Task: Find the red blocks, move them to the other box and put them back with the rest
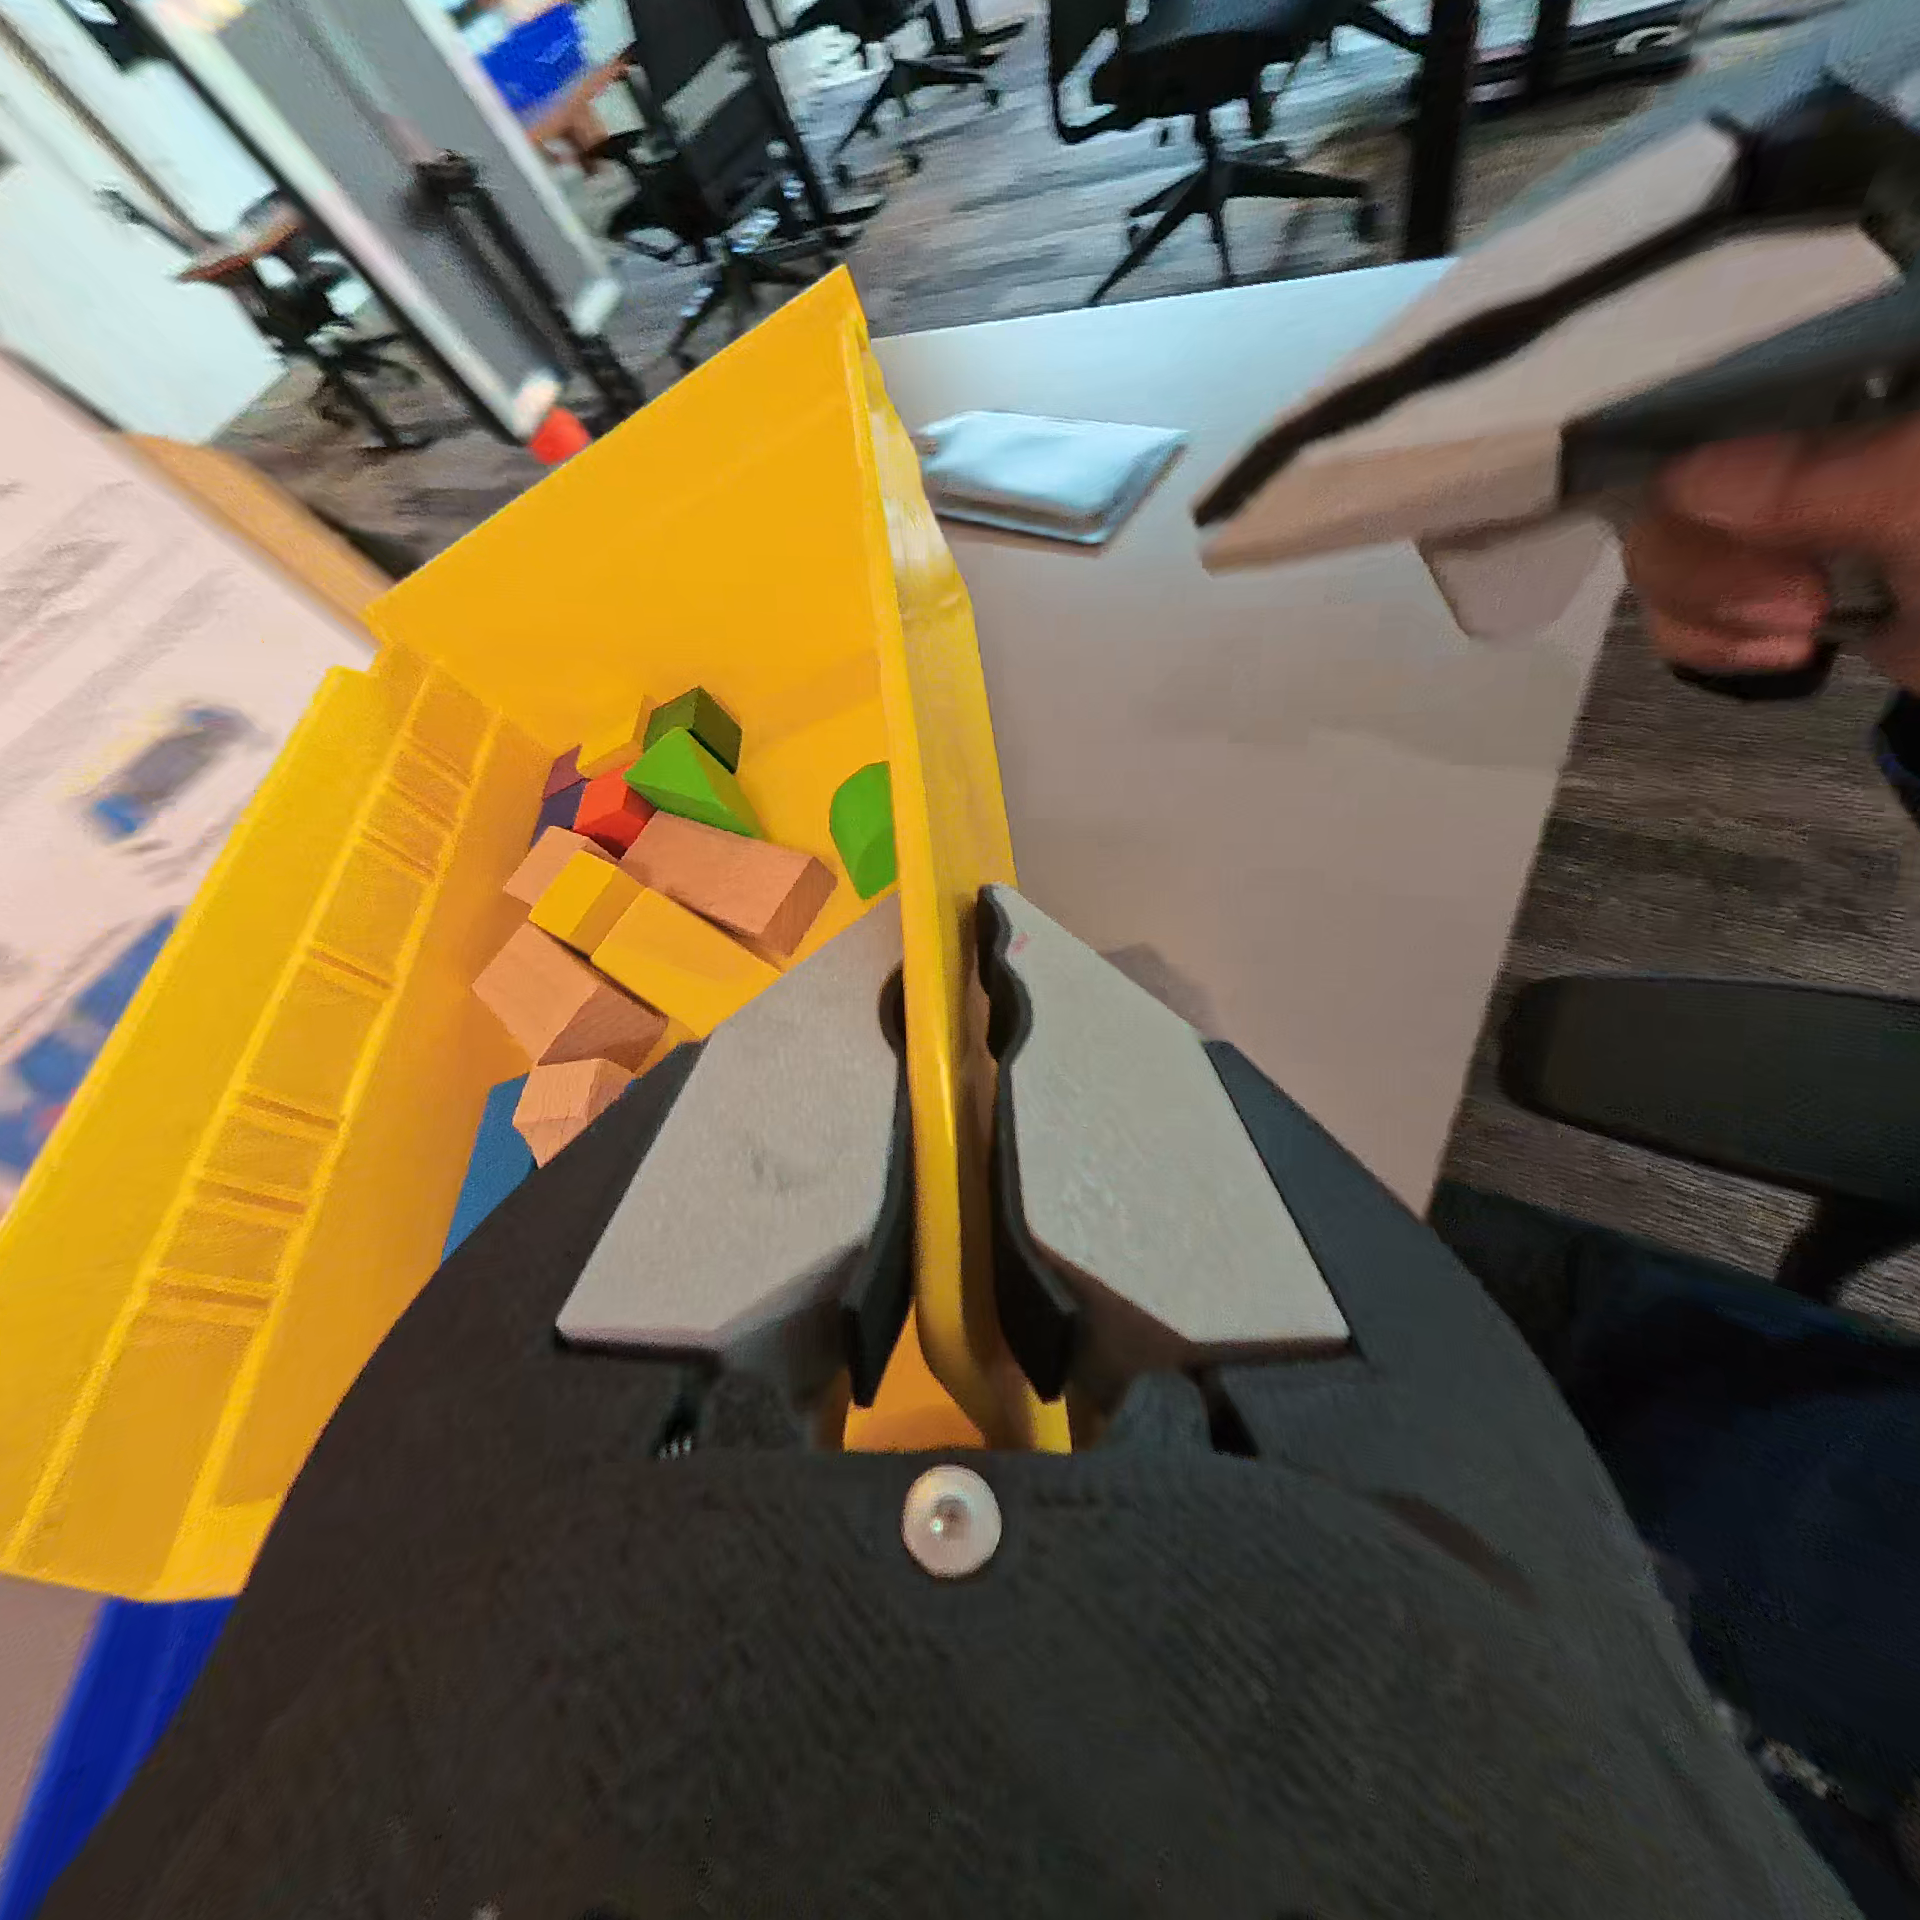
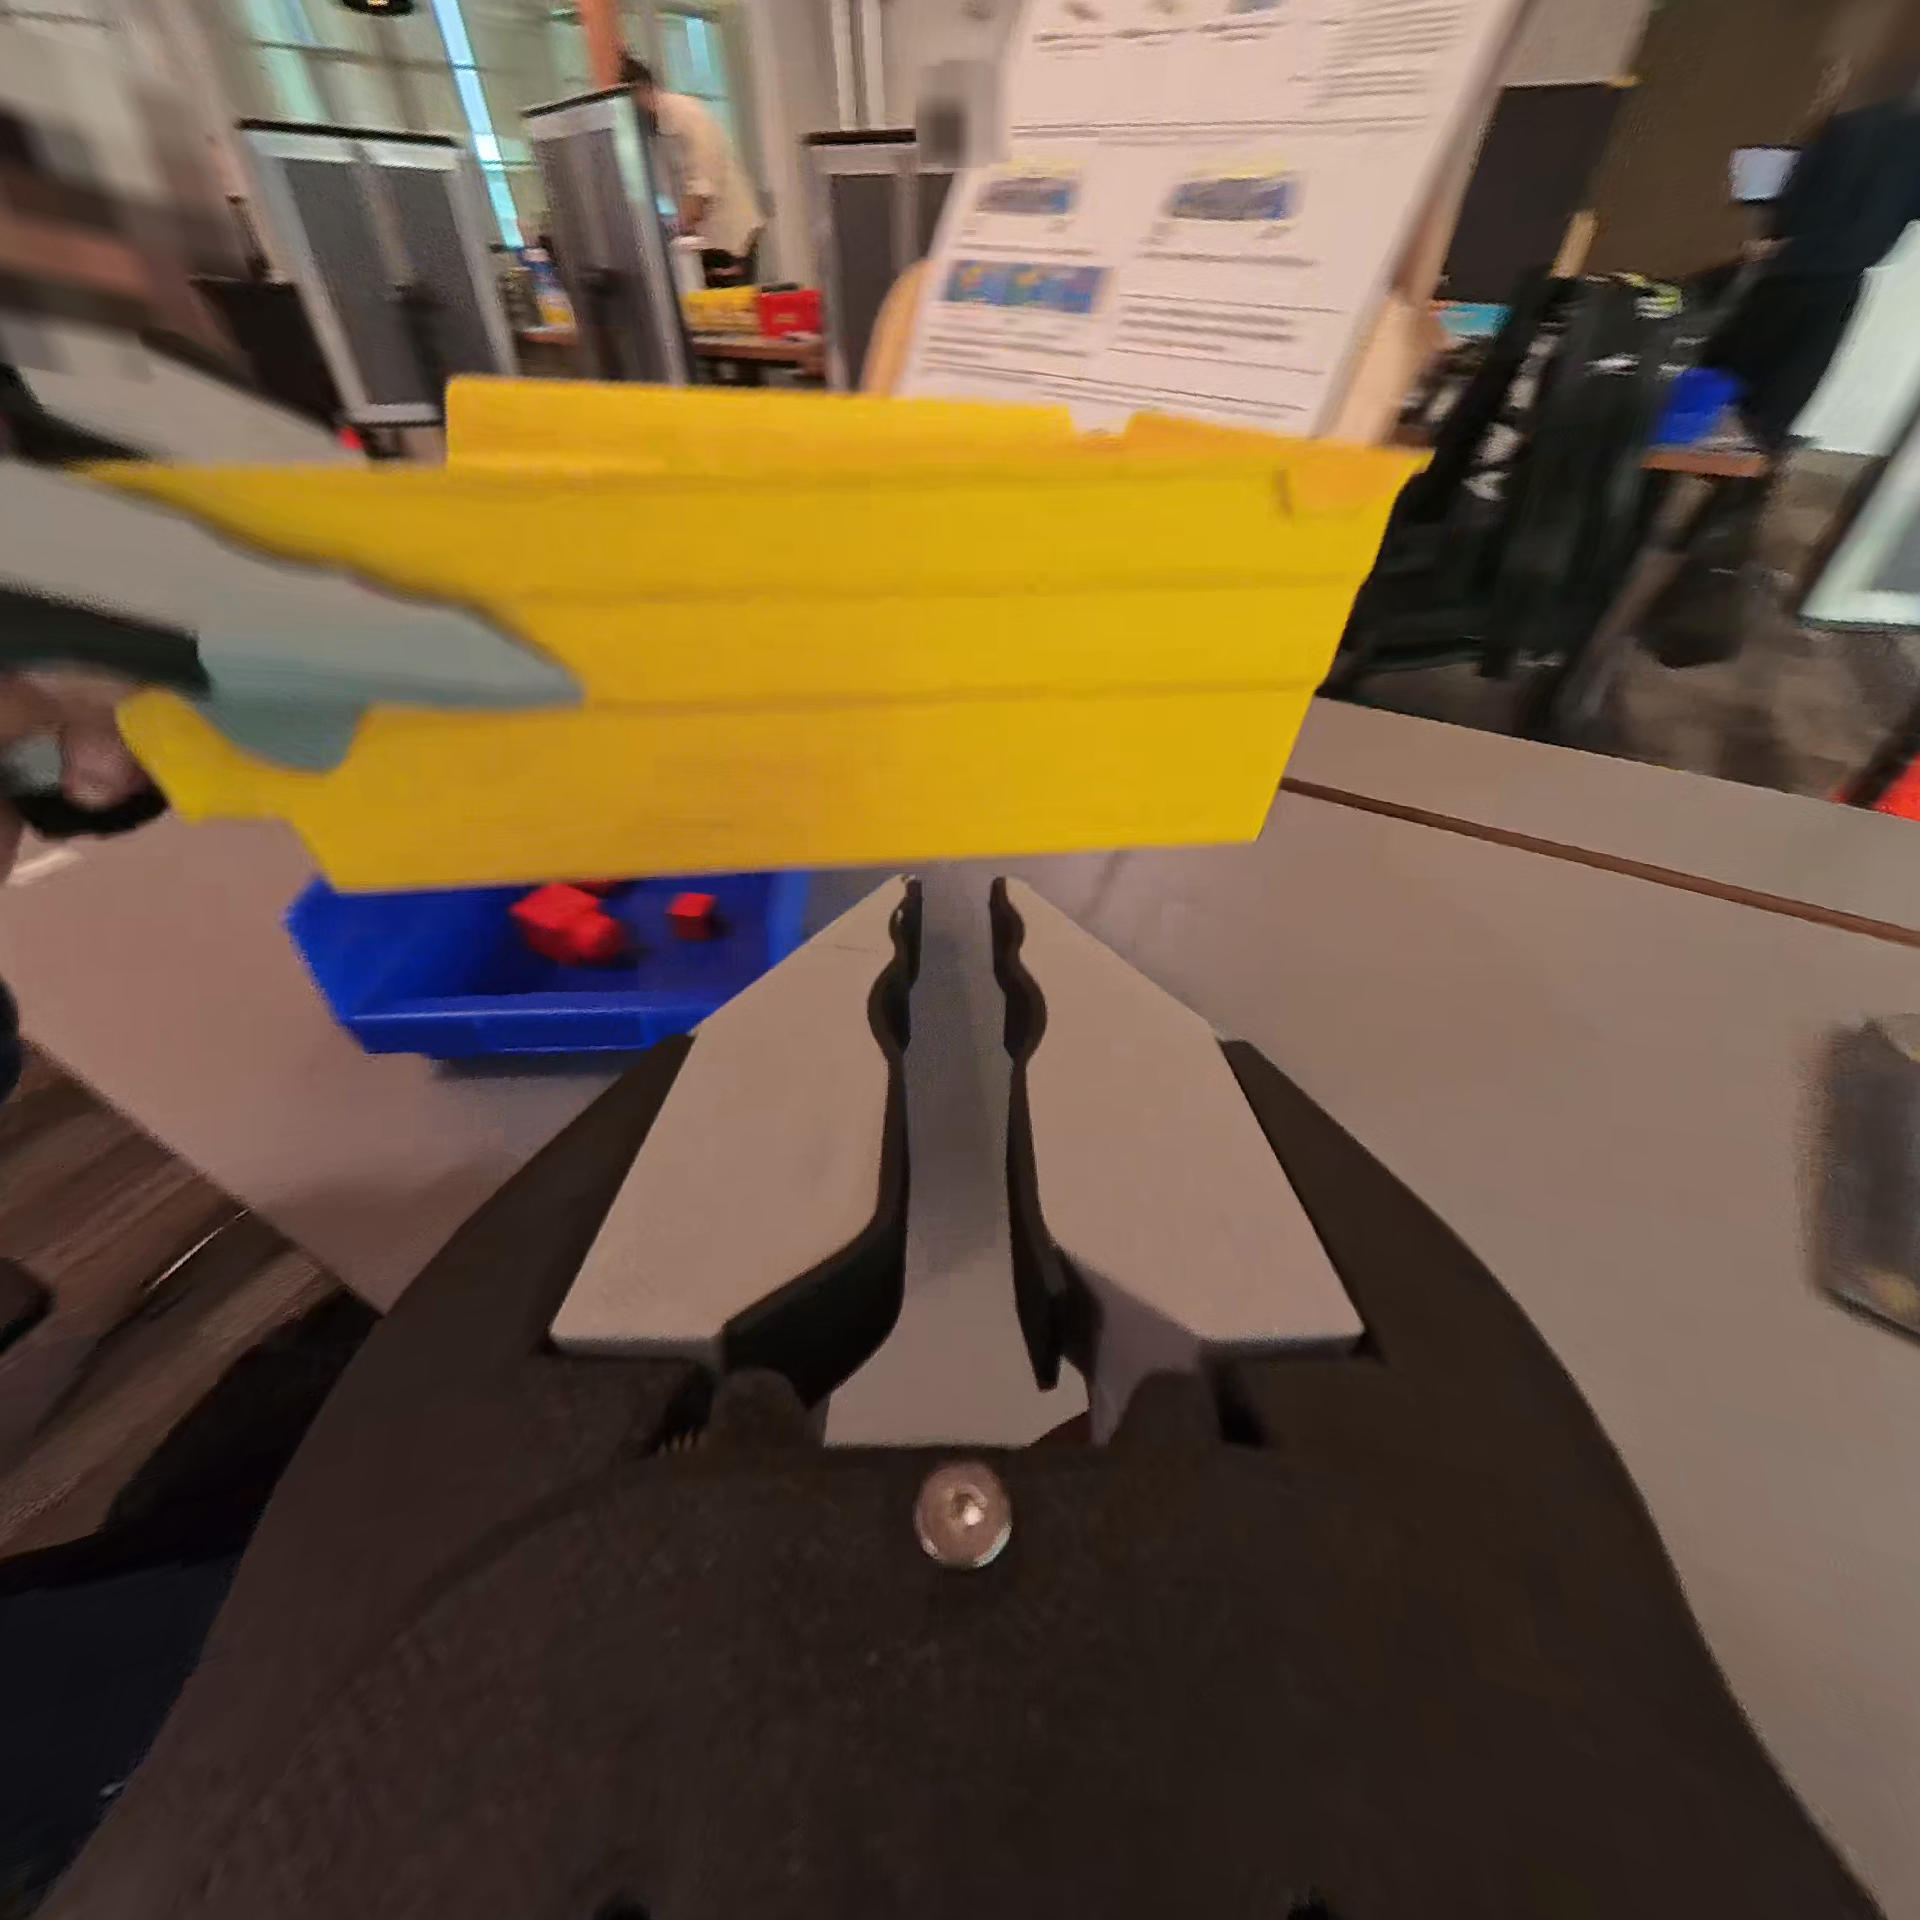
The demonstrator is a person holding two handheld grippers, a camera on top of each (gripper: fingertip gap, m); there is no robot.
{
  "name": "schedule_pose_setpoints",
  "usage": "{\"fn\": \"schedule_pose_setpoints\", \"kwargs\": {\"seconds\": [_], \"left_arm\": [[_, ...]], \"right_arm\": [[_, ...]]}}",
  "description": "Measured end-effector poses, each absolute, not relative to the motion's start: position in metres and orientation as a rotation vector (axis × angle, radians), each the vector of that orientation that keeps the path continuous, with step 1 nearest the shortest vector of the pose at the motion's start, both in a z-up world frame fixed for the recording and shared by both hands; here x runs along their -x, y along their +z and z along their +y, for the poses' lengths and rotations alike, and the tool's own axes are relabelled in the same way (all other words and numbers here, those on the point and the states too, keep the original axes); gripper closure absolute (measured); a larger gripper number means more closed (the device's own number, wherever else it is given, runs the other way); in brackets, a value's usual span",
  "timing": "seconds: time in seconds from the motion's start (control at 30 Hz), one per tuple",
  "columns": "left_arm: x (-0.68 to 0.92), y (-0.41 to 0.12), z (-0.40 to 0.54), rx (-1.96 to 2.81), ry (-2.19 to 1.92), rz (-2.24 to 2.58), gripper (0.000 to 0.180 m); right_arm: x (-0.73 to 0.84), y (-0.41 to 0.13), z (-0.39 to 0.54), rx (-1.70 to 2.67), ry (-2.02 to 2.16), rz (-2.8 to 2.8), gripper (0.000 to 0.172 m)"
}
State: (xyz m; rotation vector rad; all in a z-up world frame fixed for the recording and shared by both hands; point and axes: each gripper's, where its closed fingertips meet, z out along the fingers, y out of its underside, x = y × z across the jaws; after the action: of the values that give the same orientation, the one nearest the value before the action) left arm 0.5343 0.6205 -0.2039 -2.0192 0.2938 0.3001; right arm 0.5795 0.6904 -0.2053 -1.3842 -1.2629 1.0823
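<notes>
My left gripper is shut on the side wall of the yellow box and holds it tilted in the air. Several wooden, yellow and green blocks lie in the box, with one orange-red block among them. In the right wrist view the yellow box hangs above the blue box, which holds red blocks; the left gripper shows there at the box's left end. My right gripper is open by a narrow gap with only table between its fingers. It also shows in the left wrist view, clear of the box.
The grey table carries a flat grey pouch at its far side and a dark object at the right. A poster board stands behind the boxes. Office chairs stand beyond the table.
</notes>
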Motion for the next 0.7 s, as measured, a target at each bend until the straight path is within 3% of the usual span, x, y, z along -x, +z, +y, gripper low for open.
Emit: {"fn": "schedule_pose_setpoints", "kwargs": {"seconds": [0.27, 0.43, 0.57, 0.67, 0.7], "left_arm": [[-0.620, -0.335, 0.704, 2.189, 0.176, 0.489, 0.176], [-0.618, -0.362, 0.721, 2.185, 0.250, 0.478, 0.176], [-0.607, -0.348, 0.690, 2.131, 0.215, 0.421, 0.160], [-0.590, -0.340, 0.640, 2.144, 0.123, 0.361, 0.136], [-0.579, -0.341, 0.621, 2.164, 0.102, 0.323, 0.136]], "right_arm": [[-0.628, -0.258, 0.768, 1.609, 1.028, -1.187, 0.156], [-0.614, -0.288, 0.760, 1.656, 1.049, -1.249, 0.152], [-0.603, -0.306, 0.741, 1.640, 1.014, -1.343, 0.141], [-0.598, -0.313, 0.719, 1.608, 1.026, -1.417, 0.135], [-0.597, -0.313, 0.712, 1.587, 1.019, -1.436, 0.134]]}}
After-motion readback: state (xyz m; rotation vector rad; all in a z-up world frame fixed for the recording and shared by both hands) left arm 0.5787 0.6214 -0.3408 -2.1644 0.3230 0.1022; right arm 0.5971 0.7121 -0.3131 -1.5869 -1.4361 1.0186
